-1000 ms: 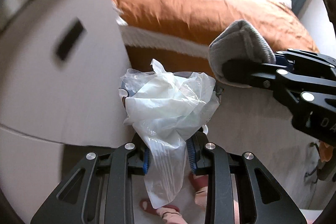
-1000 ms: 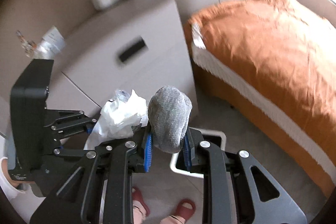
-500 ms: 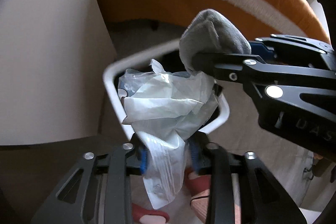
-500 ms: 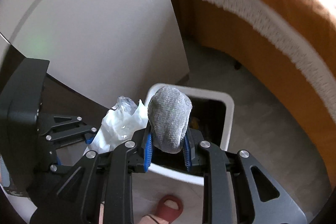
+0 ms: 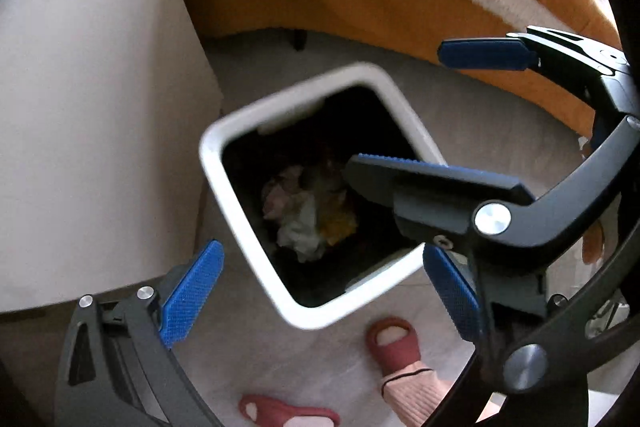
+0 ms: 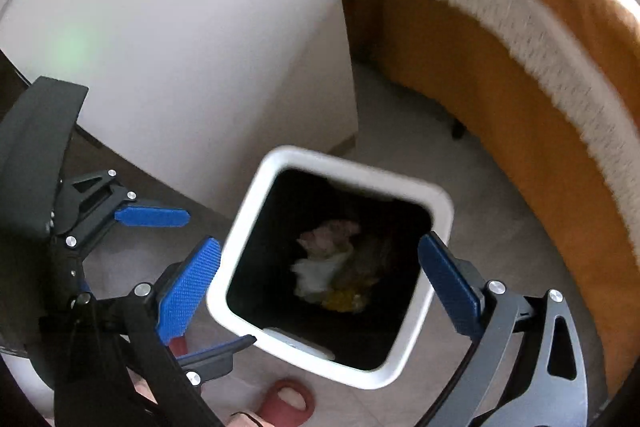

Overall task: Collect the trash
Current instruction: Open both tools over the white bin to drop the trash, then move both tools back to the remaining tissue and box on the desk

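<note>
Crumpled white and yellow trash (image 5: 308,215) lies inside the white-rimmed square plastic bin (image 5: 240,231), mid-frame, under the left gripper (image 5: 320,291) and right gripper (image 6: 320,287), both just opened, empty.

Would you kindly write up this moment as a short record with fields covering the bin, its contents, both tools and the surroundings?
bin: white-rimmed square bin with a dark inside, standing on the floor
contents: crumpled pale and yellowish rubbish at the bottom
left tool: jaws just opened wide, nothing between them, above the bin
right tool: jaws just opened wide, nothing between them, above the bin
surroundings: white cabinet beside the bin, bed with orange cover behind
person: foot in a red slipper near the bin
</note>
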`<state>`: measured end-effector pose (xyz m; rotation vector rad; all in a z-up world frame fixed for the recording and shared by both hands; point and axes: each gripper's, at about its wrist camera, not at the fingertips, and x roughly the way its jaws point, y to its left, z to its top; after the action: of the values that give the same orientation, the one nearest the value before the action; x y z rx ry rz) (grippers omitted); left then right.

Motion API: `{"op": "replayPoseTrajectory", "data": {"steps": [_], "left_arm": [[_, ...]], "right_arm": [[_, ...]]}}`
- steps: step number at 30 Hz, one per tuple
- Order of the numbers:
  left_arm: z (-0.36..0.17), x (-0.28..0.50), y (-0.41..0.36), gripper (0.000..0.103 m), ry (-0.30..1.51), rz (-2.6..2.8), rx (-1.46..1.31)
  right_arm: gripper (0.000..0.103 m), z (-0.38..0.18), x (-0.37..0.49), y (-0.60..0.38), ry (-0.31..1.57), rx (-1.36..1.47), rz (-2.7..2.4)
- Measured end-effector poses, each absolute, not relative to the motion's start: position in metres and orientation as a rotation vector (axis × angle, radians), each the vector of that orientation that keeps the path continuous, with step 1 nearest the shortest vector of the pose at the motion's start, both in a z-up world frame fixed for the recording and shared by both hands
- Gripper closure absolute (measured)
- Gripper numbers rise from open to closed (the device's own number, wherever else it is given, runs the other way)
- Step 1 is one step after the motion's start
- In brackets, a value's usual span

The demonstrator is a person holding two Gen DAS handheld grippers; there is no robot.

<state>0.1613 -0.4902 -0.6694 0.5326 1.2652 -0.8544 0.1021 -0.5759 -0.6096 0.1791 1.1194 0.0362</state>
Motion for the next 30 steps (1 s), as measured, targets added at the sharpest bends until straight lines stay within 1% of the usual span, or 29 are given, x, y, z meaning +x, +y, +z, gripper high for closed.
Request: {"op": "replayPoseTrajectory", "data": {"steps": [4, 9, 16, 19, 22, 26, 30], "left_arm": [[-0.609, 0.167, -0.485, 0.005, 1.22, -0.86, 0.492], [-0.52, 0.171, -0.468, 0.005, 1.154, -0.86, 0.432], [-0.396, 0.155, -0.442, 0.005, 1.05, -0.879, 0.349], [-0.344, 0.144, -0.425, 0.005, 1.015, -0.906, 0.318], [-0.294, 0.135, -0.392, 0.005, 0.959, -0.893, 0.296], [-0.253, 0.138, -0.347, 0.005, 0.892, -0.802, 0.301], [-0.221, 0.152, -0.287, 0.005, 0.834, -0.684, 0.284]], "right_arm": [[0.004, -0.55, 0.107, -0.579, 1.071, 0.166, 0.016], [0.004, -0.462, 0.104, -0.566, 1.005, 0.144, -0.009], [0.004, -0.339, 0.094, -0.543, 0.876, 0.107, -0.002], [0.004, -0.284, 0.09, -0.527, 0.806, 0.101, 0.035], [0.004, -0.247, 0.092, -0.509, 0.768, 0.088, 0.076], [0.004, -0.201, 0.104, -0.482, 0.712, 0.048, 0.157], [0.004, -0.17, 0.12, -0.442, 0.679, 0.023, 0.268]]}}
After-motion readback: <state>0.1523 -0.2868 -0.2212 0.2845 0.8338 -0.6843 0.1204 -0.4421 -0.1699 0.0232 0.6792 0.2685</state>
